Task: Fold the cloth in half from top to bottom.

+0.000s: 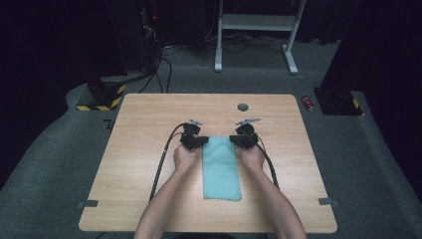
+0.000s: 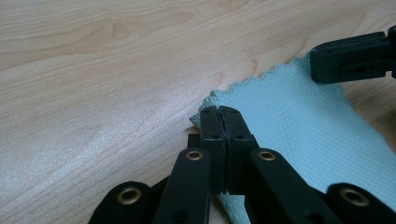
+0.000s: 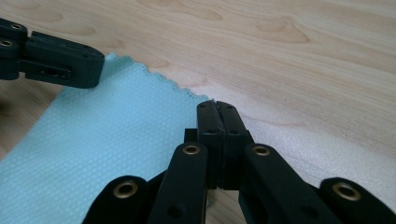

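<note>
A light blue cloth lies folded in a long strip on the wooden table, running from the middle toward the front edge. My left gripper is shut on the cloth's far left corner; in the left gripper view its jaws meet on the scalloped edge of the cloth. My right gripper is shut on the far right corner, its jaws closed at the tip of the cloth. Each gripper view also shows the other gripper's jaws across the cloth.
A small grey round cap sits in the tabletop behind the grippers. Bare wood lies left and right of the cloth. Cables trail from both grippers toward the front. A white desk frame and a red object stand on the floor beyond.
</note>
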The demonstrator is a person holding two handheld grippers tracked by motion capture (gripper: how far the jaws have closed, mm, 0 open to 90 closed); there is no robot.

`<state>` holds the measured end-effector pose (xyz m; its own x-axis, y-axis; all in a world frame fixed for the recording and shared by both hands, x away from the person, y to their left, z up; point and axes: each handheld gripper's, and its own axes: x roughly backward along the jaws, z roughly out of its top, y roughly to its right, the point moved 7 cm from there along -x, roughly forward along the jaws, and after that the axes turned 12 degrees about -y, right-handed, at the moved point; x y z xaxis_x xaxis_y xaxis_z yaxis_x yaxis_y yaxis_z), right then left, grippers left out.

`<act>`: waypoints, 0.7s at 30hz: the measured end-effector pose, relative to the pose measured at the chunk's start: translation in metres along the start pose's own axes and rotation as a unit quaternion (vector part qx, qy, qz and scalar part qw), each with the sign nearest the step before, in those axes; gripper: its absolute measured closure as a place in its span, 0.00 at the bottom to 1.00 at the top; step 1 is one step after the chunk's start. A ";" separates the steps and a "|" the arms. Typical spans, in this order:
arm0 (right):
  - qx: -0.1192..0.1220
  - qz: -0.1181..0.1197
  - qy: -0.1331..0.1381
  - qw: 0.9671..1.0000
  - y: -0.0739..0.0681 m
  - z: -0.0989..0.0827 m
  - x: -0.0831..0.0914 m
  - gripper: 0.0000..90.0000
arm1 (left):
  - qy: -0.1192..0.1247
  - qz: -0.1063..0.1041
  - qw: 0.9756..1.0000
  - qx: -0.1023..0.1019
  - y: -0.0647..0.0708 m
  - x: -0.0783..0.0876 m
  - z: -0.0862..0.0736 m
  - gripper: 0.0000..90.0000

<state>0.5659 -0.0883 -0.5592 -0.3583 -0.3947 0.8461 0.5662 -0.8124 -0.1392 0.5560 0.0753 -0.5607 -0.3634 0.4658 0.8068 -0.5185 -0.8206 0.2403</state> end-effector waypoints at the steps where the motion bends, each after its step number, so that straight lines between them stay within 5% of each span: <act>1: 0.003 0.002 0.004 1.000 -0.001 0.001 0.002 1.00 | 0.004 -0.004 1.000 -0.001 0.000 0.002 0.001 0.99; 16: 0.009 0.008 0.035 0.999 -0.001 0.007 0.020 1.00 | 0.039 -0.021 0.999 0.002 -0.002 0.020 0.011 0.99; 21: 0.008 -0.006 0.039 0.999 -0.001 0.010 0.019 1.00 | 0.038 -0.013 0.999 -0.005 -0.003 0.018 0.019 0.99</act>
<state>0.5661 -0.0905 -0.5375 -0.4209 -0.4182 0.8050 0.5739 -0.8100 -0.1208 0.5660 0.0797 -0.5370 -0.4069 0.5115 0.7568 -0.5369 -0.8042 0.2549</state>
